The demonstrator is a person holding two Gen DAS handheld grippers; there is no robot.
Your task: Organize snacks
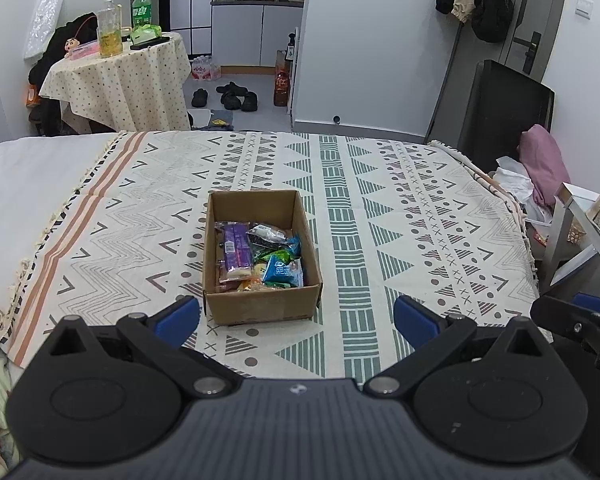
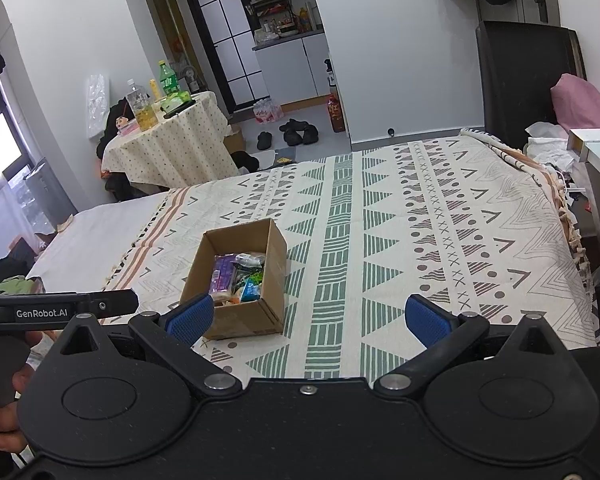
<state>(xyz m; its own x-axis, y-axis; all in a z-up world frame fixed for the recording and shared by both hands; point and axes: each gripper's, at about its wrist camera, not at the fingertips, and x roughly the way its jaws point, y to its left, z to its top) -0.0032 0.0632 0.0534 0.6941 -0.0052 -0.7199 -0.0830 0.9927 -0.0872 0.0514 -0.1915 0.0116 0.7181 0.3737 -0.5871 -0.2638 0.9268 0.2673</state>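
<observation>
A brown cardboard box (image 1: 260, 304) sits on the patterned bedspread (image 1: 420, 216) and holds several snack packets (image 1: 260, 254), among them a purple one (image 1: 236, 248) and a blue one (image 1: 282, 272). My left gripper (image 1: 296, 318) hangs open just short of the box, with nothing between its blue pads. In the right wrist view the same box (image 2: 240, 320) lies ahead to the left, with snack packets (image 2: 238, 280) inside. My right gripper (image 2: 308, 318) is open and empty, its left pad in front of the box's near corner.
The bedspread (image 2: 440, 240) covers a bed with a white sheet (image 1: 32, 176) at the left. Beyond stand a round table (image 1: 120, 80) with bottles, shoes (image 1: 228, 96) on the floor and a black headboard (image 1: 504, 112). A shelf edge (image 1: 572, 236) stands at the right. A hand (image 2: 0, 420) holds the left gripper's handle.
</observation>
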